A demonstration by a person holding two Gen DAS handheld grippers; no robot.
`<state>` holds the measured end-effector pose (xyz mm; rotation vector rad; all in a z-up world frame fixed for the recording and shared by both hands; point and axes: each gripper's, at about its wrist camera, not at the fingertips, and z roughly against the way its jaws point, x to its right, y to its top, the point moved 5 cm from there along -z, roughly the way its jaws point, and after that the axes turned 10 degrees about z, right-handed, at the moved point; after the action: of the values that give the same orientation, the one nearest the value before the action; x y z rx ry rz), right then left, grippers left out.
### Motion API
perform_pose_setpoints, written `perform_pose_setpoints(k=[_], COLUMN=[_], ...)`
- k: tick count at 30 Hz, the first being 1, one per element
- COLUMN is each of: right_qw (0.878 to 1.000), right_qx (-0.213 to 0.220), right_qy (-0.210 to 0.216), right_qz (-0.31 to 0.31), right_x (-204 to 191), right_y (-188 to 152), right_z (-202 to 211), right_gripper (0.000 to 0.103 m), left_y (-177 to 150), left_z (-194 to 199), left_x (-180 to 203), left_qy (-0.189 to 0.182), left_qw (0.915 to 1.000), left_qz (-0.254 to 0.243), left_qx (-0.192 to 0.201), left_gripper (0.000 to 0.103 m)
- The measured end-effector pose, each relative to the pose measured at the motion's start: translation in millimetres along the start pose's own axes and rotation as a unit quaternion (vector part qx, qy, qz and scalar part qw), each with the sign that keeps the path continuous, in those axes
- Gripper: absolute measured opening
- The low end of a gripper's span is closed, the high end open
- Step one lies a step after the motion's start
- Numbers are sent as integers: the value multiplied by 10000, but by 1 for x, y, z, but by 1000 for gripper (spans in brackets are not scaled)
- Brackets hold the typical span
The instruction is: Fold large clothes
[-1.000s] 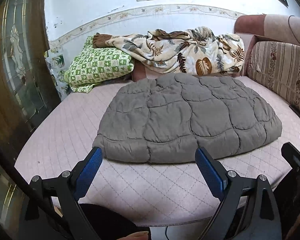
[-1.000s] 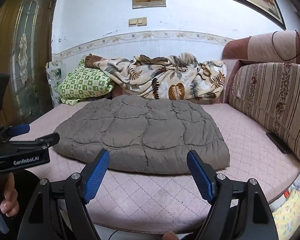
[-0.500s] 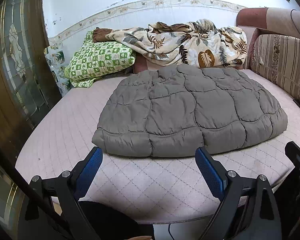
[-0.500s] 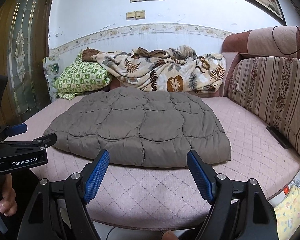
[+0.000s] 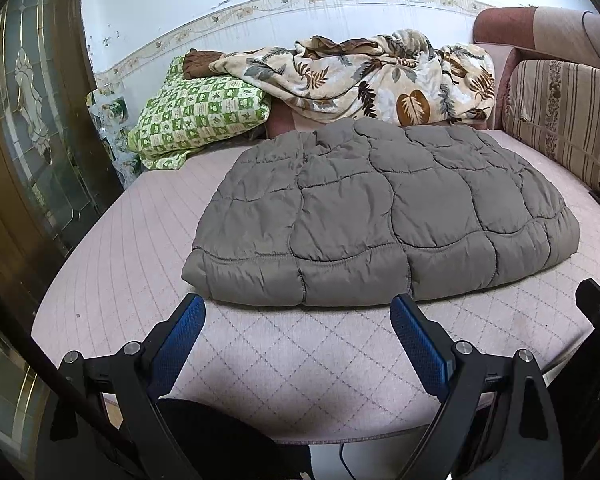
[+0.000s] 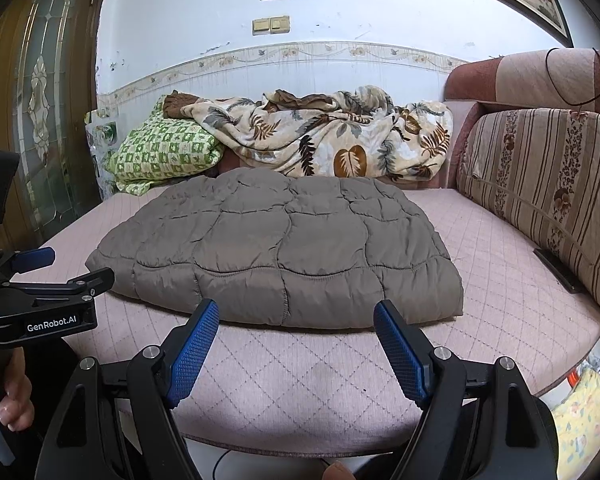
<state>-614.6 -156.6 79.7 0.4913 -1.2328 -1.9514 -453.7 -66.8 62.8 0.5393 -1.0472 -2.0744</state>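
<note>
A grey-brown quilted padded garment (image 5: 380, 216) lies flat and folded on the pink quilted bed cover (image 5: 292, 360), its thick hem toward me. In the right wrist view the same garment (image 6: 276, 248) fills the middle of the bed. My left gripper (image 5: 296, 312) hangs open just short of the hem's near left part, nothing between its blue pads. My right gripper (image 6: 296, 316) is open too, a little short of the hem near the garment's right half. At the left edge of the right wrist view the left gripper (image 6: 48, 280) shows from the side, with a hand (image 6: 16, 404) under it.
A leaf-print blanket (image 5: 380, 76) and a green checked pillow (image 5: 196, 116) lie against the back wall. A striped sofa cushion (image 6: 548, 188) lines the right side, with a dark flat object (image 6: 558, 270) at its foot. A wooden glass-panelled door (image 5: 32, 120) stands left.
Both views have tipped slightly downward and sit a touch nearer the garment's hem. The garment has not moved, and both grippers stay equally wide.
</note>
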Motion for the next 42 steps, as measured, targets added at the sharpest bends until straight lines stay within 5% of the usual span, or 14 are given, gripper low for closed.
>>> perform_pose_setpoints(k=[42], right_qw=[10000], right_qx=[-24], right_qy=[17], right_qz=[23], right_x=[3], right_y=[-3], right_z=[-1], right_gripper=[84], left_y=[-8], left_z=[-9], left_x=[-4], left_qy=[-6], left_qw=[10000], left_qz=[-46], left_qx=[-75], left_gripper=[93])
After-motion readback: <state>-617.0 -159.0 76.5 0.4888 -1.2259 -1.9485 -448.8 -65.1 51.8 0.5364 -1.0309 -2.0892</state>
